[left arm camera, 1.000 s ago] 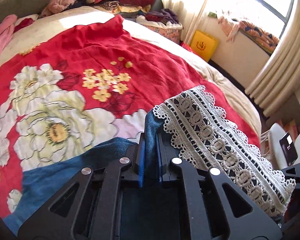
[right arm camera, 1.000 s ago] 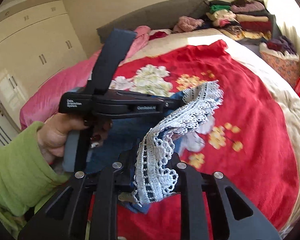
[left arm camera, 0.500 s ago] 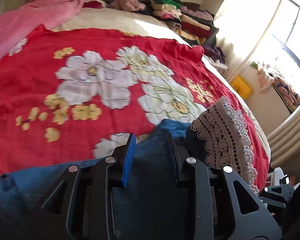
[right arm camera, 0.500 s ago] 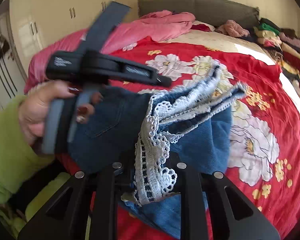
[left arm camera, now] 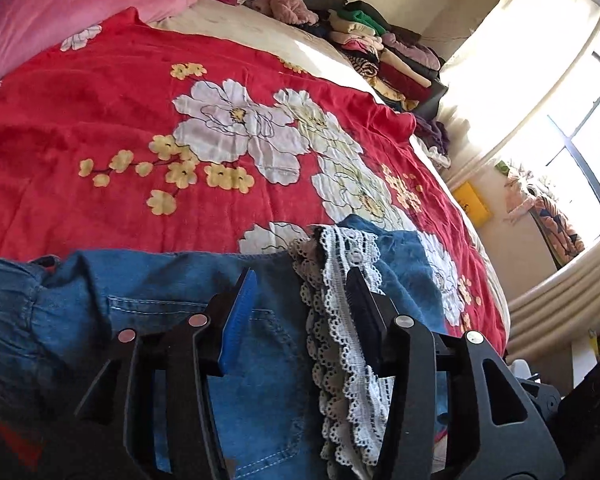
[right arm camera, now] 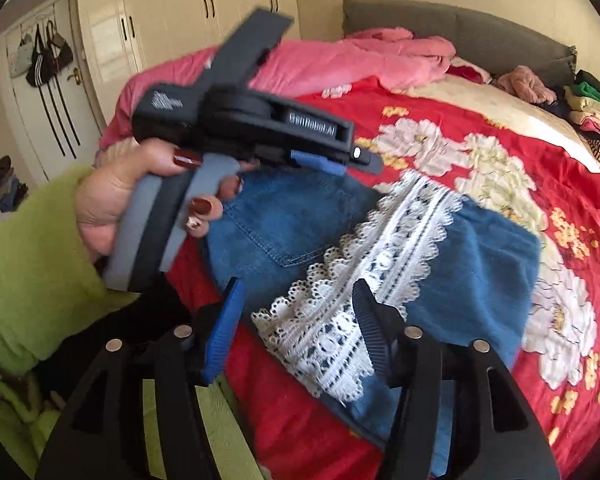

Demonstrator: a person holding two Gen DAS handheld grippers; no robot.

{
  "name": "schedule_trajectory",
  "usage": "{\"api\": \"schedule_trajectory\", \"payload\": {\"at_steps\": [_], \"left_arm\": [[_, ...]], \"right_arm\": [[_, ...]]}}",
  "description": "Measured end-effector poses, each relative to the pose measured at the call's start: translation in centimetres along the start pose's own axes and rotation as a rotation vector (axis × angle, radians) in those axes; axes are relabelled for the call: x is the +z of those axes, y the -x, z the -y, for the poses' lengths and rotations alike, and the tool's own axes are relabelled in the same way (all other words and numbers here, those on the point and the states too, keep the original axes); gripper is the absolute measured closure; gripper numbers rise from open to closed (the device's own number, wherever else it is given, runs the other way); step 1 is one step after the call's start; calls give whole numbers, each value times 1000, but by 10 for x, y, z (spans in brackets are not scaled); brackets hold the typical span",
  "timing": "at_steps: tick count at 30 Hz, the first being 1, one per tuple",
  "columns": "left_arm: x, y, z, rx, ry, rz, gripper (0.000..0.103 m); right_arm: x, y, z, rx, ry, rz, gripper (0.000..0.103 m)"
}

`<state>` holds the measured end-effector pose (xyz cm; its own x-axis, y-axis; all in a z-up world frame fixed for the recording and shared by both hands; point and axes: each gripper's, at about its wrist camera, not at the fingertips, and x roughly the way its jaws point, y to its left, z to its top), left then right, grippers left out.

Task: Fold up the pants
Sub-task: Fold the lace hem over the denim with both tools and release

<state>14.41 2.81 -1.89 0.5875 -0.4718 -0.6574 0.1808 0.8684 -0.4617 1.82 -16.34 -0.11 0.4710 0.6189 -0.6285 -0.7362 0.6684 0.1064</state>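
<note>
Bed [left arm camera: 100,128] with red floral cover carries all. Denim pants [left arm camera: 268,360] with white lace trim [right arm camera: 380,260] lie folded on cover, directly below both tools. Left hand-held gripper [left arm camera: 300,312]: jaws just opened, apart over pocket and lace, pads clear. Right hand-held gripper [right arm camera: 296,332]: jaws just opened, straddling lace edge, nothing clamped.

Bed [right arm camera: 480,92] under a red floral cover [left arm camera: 100,120], folded lace-hemmed denim pants [right arm camera: 480,264] on it, pink blanket [left arm camera: 80,4] behind.
</note>
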Motion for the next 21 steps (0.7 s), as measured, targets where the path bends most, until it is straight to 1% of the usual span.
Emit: {"api": "schedule_trajectory", "payload": {"at_steps": [3,5,6,8,9,10,11,14,15,17,18,19,21], "left_arm": [[3,-13,7,-20,-2,-35,57],[6,-29,10,-7,3,-78,51],[6,-35,11,-1,4,-95,46],[6,-50,13,24,1,-119,46],[6,-54,15,39,-10,-124,48],[6,-58,19,64,-27,-125,77],[7,-59,26,96,-66,-122,91],[14,-51,31,119,-107,-80,91],[15,-52,27,136,-103,-79,91],[16,-52,20,170,-108,-77,79],[15,-49,18,174,-108,-80,64],[13,-43,16,159,-97,-77,61],[8,-25,16,153,-93,-52,60]], "right_arm": [[-11,14,17,-58,-34,-11,45],[-23,13,24,-83,-41,-50,45],[-29,12,25,-84,-39,-67,45],[-41,7,25,-84,-32,-102,45],[-44,4,26,-85,-31,-117,45],[-46,1,26,-89,-30,-131,45],[-48,0,26,-90,-31,-136,45],[-46,2,25,-63,-29,-109,45],[-45,0,25,-59,-26,-107,45],[-43,-2,26,-54,-25,-109,45],[-43,-2,26,-53,-26,-107,45],[-42,-1,27,-50,-29,-101,45],[-43,3,31,-57,-39,-90,45]]}}
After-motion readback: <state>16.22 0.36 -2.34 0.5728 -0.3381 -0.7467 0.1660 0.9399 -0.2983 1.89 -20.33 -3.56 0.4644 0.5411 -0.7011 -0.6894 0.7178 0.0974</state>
